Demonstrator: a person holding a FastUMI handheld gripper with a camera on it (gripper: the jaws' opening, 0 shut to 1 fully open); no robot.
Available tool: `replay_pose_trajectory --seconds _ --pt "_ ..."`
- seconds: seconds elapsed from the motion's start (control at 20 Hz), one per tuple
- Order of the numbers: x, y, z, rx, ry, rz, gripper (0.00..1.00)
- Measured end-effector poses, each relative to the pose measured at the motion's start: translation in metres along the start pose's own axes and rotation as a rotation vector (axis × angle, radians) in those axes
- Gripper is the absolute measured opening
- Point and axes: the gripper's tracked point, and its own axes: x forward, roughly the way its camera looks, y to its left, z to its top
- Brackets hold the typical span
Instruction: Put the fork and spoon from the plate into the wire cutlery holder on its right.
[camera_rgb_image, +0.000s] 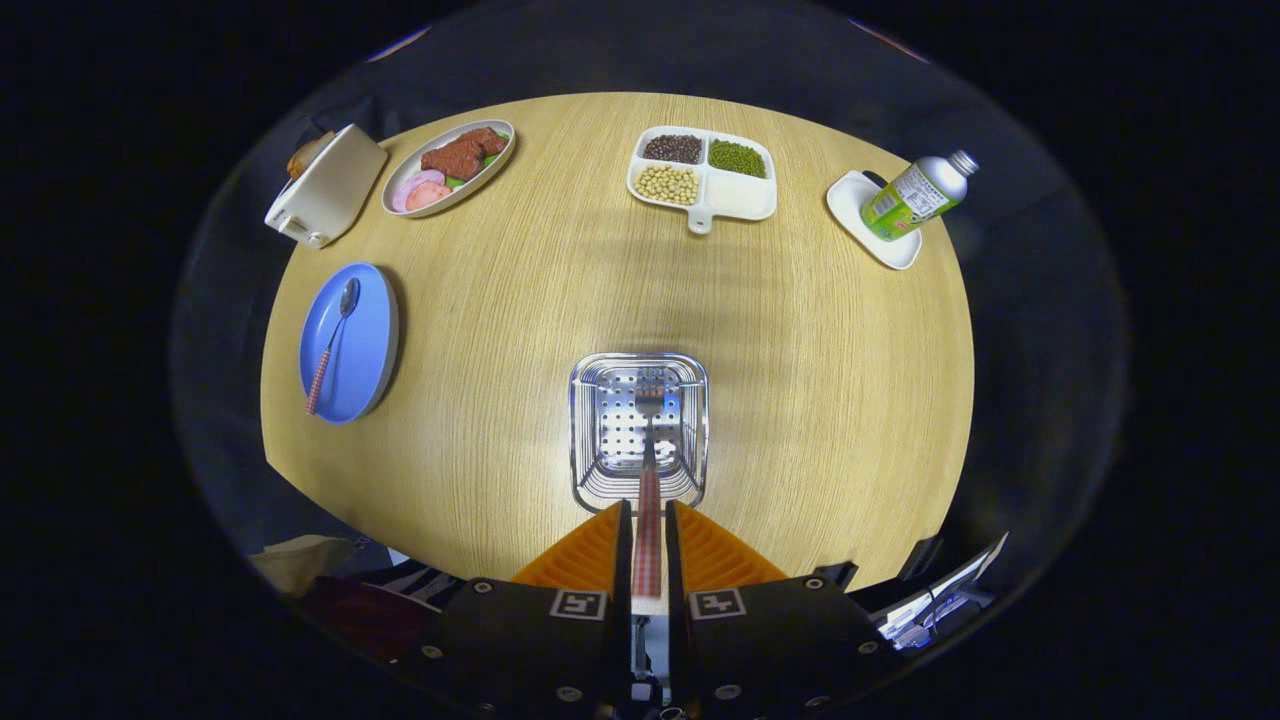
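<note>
Gripper view, looking down on a round wooden table (800, 400): the gripper (648, 530) has its two orange ribbed fingers (585, 555) drawn in close, pinching the red-and-white checked handle of a fork (648, 470) between them. The fork's long axis runs straight ahead along the fingers, with the tines pointing away from the gripper and down into the wire cutlery holder (639, 430), a square silver basket with a perforated bottom sitting just ahead of the fingertips. The tines appear over the holder's floor, near its far wall; whether they touch the bottom cannot be told. Well to the left of the holder lies a round blue plate (372, 340), and on it rests a spoon (332, 345) with a matching checked handle. The spoon lies lengthwise across the plate, its bowl toward the far side of the table and its handle end toward the near side, slightly slanted. Beyond the plate sit a white toaster (325, 190) and an oval dish of food (448, 165). Across the far side are a divided white tray of beans (702, 177) and, to the right, a green-labelled bottle (915, 195) lying tilted on a small white dish (850, 200).
</note>
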Motion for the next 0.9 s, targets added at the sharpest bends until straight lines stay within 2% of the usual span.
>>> replay_pose_trajectory --seconds 0.05,0.1,0.2,0.35,0.4,0.45,0.5,0.6,0.9 --pt "-0.002 -0.001 -0.001 0.003 -0.012 -0.005 0.18" --pt "-0.005 0.000 0.002 0.007 -0.031 -0.012 0.30" --pt "-0.015 0.004 0.010 0.021 -0.085 -0.018 0.46" --pt "-0.032 0.018 0.025 0.019 -0.192 -0.031 0.65" --pt "-0.038 0.025 0.032 0.015 -0.235 -0.035 0.76" --pt "-0.044 0.036 0.037 0.015 -0.278 -0.026 0.81" --pt "-0.048 0.050 0.042 0.020 -0.318 -0.014 0.91" --pt "-0.053 0.080 0.049 0.020 -0.376 0.014 0.99" --pt "-0.041 0.167 0.069 0.024 -0.519 0.048 0.99"
